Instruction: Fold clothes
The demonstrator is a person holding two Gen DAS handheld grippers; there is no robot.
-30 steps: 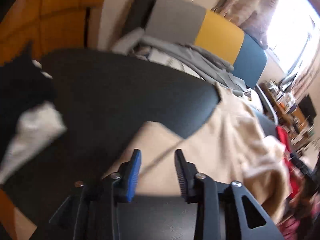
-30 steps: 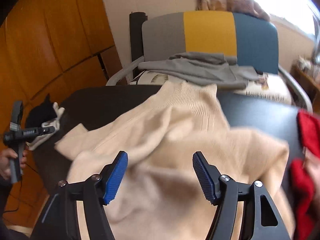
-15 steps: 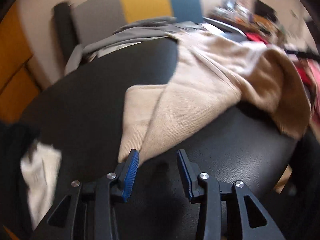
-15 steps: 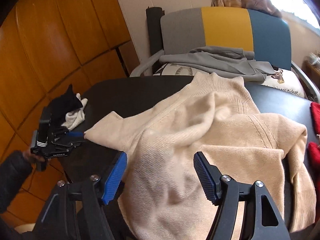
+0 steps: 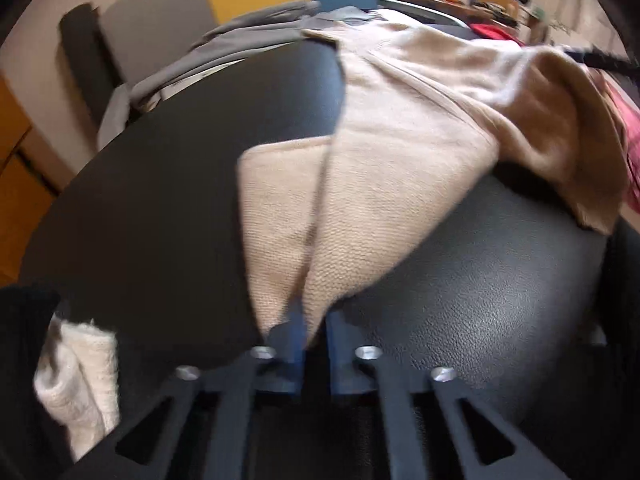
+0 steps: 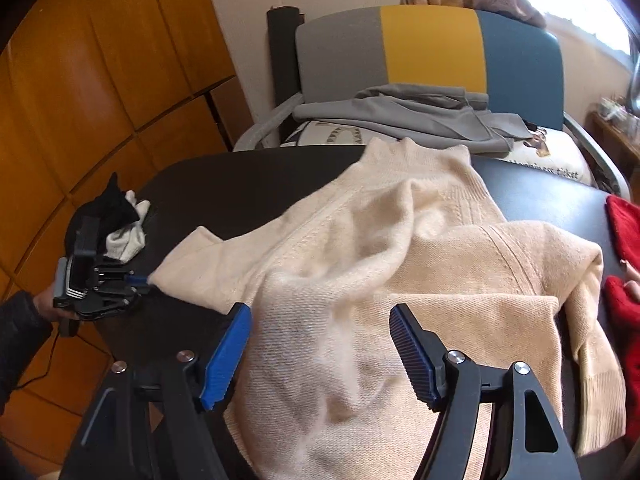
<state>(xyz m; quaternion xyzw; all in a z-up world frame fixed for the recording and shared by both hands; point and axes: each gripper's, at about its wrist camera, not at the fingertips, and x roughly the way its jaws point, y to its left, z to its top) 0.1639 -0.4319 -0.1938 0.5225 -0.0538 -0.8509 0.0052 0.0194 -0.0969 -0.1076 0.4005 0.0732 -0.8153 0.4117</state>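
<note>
Spreading across most of the round black desk point(image 6: 256, 176) lies a cream knitted sweater point(image 6: 392, 264), rumpled, its ribbed collar toward the far edge and one sleeve stretched out toward the desk's left rim. Behind the desk stands a chair point(image 6: 432, 52) with a backrest in grey, yellow and blue panels, and a grey garment point(image 6: 404, 120) is draped over its seat. Orange wooden panelling point(image 6: 100, 92) fills the wall to the left. At the right edge of the desk a red garment point(image 6: 624, 304) touches the sweater's side.

The right gripper point(image 6: 320, 350) hovers over the near part of the sweater, its blue-padded jaws spread wide with nothing between them. The left gripper point(image 5: 310, 334) sits at the desk's left rim, jaws clenched on the tip of the sweater's outstretched sleeve point(image 5: 296, 240), which runs forward from the jaws in two flat folds; the left wrist view is blurred.

Near the left gripper, on the desk's left edge, a small bundle of black and white socks point(image 6: 120, 220) lies apart from the sweater.
</note>
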